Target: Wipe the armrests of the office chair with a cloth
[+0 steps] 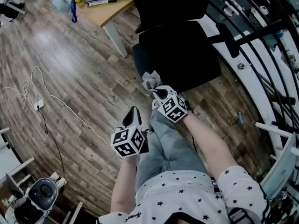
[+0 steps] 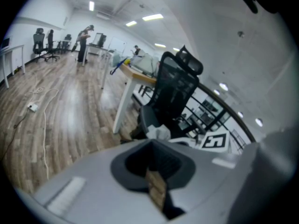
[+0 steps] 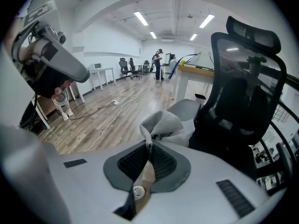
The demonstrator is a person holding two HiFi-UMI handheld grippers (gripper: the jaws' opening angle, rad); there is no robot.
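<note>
The black office chair (image 1: 180,50) stands just ahead of me, with its mesh back and headrest (image 3: 240,85) filling the right of the right gripper view. My right gripper (image 1: 158,91) is shut on a crumpled grey cloth (image 1: 150,81), which hangs just off the front left edge of the seat. In the right gripper view the cloth (image 3: 164,125) bunches up from the closed jaws (image 3: 148,146), with a grey padded chair part (image 3: 186,108) right behind it. My left gripper (image 1: 133,112) hangs lower left over the floor, shut and holding nothing (image 2: 150,148). One armrest (image 1: 228,40) shows at the chair's right.
A wooden desk (image 1: 110,10) with bags and a dark folder stands behind the chair on the left. A white cable (image 1: 56,97) and a power strip (image 1: 39,105) lie on the wood floor. A railing (image 1: 261,59) runs along the right. A wheeled device (image 1: 39,195) sits bottom left.
</note>
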